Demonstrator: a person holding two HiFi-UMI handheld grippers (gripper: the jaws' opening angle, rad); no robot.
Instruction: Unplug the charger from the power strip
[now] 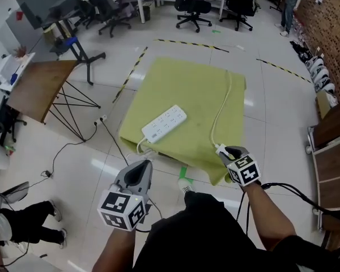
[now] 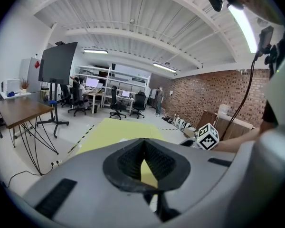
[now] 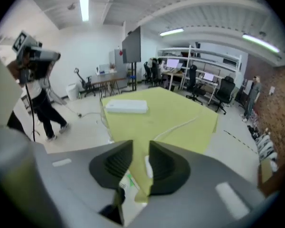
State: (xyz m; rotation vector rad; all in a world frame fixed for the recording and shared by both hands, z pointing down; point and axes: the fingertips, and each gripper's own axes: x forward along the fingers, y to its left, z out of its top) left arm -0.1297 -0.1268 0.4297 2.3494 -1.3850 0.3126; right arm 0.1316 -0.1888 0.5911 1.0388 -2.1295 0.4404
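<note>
A white power strip (image 1: pixel 164 123) lies on the yellow-green cloth (image 1: pixel 192 89), with nothing plugged into the sockets I can see. The white charger (image 1: pixel 220 149) lies apart from it near the cloth's front edge, its cable (image 1: pixel 224 103) running away to the far side. My right gripper (image 1: pixel 229 152) hovers just over the charger. In the right gripper view the jaws (image 3: pixel 140 148) stand apart; the charger (image 3: pixel 147 166) shows through the gap and is not pinched. The power strip (image 3: pixel 127 107) lies further off. My left gripper (image 1: pixel 144 164) hangs short of the cloth, its tips (image 2: pixel 142 144) together and empty.
A wooden table (image 1: pixel 37 86) on thin black legs stands to the left. Black cables (image 1: pixel 110 135) trail across the floor beside the cloth. Office chairs (image 1: pixel 192 7) stand at the back, a brown cabinet (image 1: pixel 334 169) at the right. A person's legs (image 1: pixel 28 217) show at lower left.
</note>
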